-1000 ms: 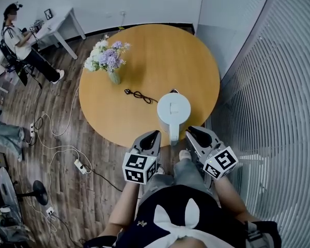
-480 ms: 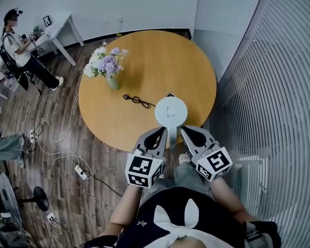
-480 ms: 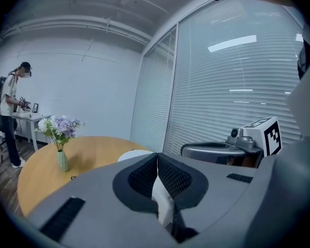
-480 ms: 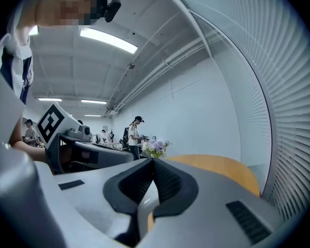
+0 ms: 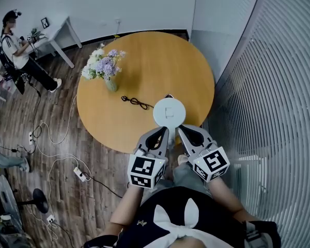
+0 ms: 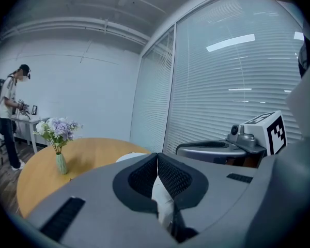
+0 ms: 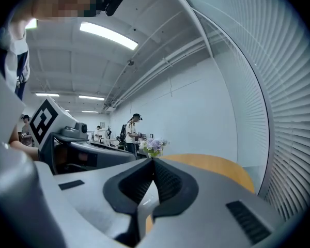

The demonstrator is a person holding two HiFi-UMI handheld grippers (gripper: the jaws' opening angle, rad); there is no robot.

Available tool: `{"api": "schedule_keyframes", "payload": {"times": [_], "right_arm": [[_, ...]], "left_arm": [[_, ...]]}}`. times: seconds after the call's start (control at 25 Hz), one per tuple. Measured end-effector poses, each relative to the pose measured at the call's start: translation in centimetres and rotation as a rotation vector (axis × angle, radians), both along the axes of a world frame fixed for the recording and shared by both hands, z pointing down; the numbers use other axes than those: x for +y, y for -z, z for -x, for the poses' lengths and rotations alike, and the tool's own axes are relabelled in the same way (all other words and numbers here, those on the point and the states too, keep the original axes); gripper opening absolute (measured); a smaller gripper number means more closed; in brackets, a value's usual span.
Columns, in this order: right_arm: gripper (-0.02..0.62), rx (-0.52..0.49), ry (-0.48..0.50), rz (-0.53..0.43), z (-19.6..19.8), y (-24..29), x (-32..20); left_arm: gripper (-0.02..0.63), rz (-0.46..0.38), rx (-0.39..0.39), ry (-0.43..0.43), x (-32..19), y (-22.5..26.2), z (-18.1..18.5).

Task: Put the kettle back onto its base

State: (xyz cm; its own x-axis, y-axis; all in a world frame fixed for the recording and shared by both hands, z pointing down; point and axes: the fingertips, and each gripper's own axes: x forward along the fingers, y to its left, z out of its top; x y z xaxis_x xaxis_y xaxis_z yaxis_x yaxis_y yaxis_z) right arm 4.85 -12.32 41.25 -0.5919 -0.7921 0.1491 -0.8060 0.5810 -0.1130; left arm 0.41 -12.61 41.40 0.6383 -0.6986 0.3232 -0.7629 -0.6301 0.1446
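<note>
A white kettle stands at the near edge of the round wooden table, its handle pointing toward me. My left gripper and right gripper meet at that handle from either side. In the left gripper view the jaws are shut with the white handle pinched between the pads. The right gripper view shows shut jaws with a pale strip of the handle between them. No kettle base shows in any view. A black power cable lies on the table left of the kettle.
A vase of flowers stands on the table's left side. A slatted glass wall runs close along the right. On the wooden floor to the left lie a power strip and cords. A person sits at a far white desk.
Both grippers have closed in from either side onto the kettle's handle. The right jaws went from apart to shut. The kettle now sits slightly higher in the head view.
</note>
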Motion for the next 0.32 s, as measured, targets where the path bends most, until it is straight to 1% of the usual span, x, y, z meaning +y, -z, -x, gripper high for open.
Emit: {"api": "schedule_keyframes", "payload": {"times": [0.32], "right_arm": [[0.023,0.008,0.002,0.009,0.06,0.15,-0.26]], "left_arm": [[0.026,0.006,0.002,-0.006,-0.12,-0.1,-0.31]]}}
